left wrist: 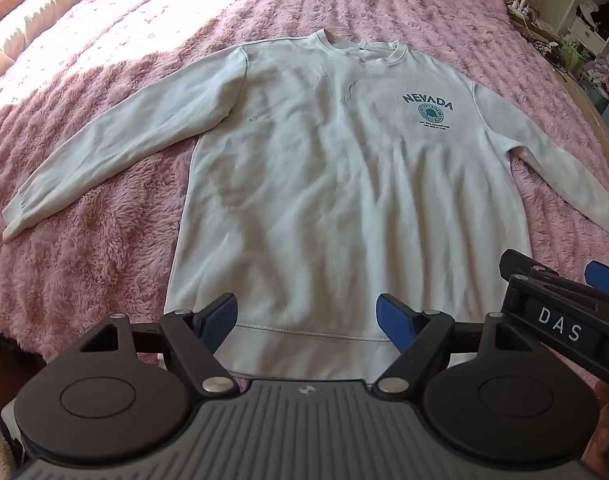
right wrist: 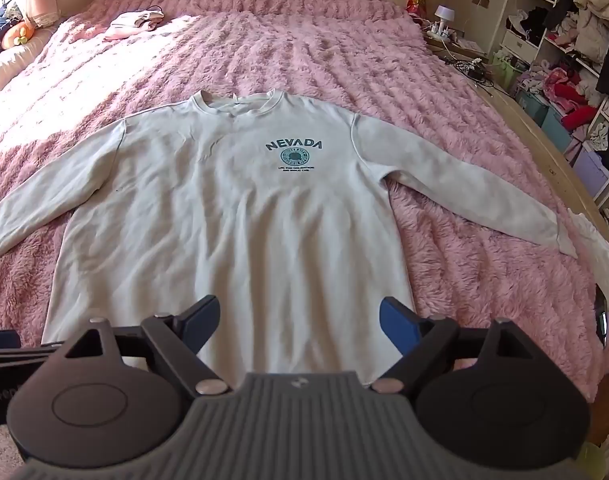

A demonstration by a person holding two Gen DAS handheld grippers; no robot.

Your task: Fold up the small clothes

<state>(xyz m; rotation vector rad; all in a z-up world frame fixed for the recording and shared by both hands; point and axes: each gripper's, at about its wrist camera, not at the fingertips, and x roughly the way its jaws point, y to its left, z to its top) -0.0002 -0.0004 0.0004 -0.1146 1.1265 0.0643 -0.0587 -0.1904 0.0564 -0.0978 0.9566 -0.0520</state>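
A white long-sleeved sweatshirt [left wrist: 324, 184] with a teal NEVADA print lies flat and face up on a pink fluffy bedspread [left wrist: 84, 248], sleeves spread out to both sides. It also shows in the right wrist view [right wrist: 232, 232]. My left gripper [left wrist: 307, 320] is open and empty, hovering over the hem. My right gripper [right wrist: 298, 322] is open and empty over the hem too, and part of it shows in the left wrist view [left wrist: 560, 300] at the right.
A small pale garment [right wrist: 134, 22] lies near the head of the bed. A bedside table with a lamp [right wrist: 442, 16] and shelves of clothes [right wrist: 564, 60] stand along the right. The wooden bed edge [right wrist: 560, 160] runs down the right side.
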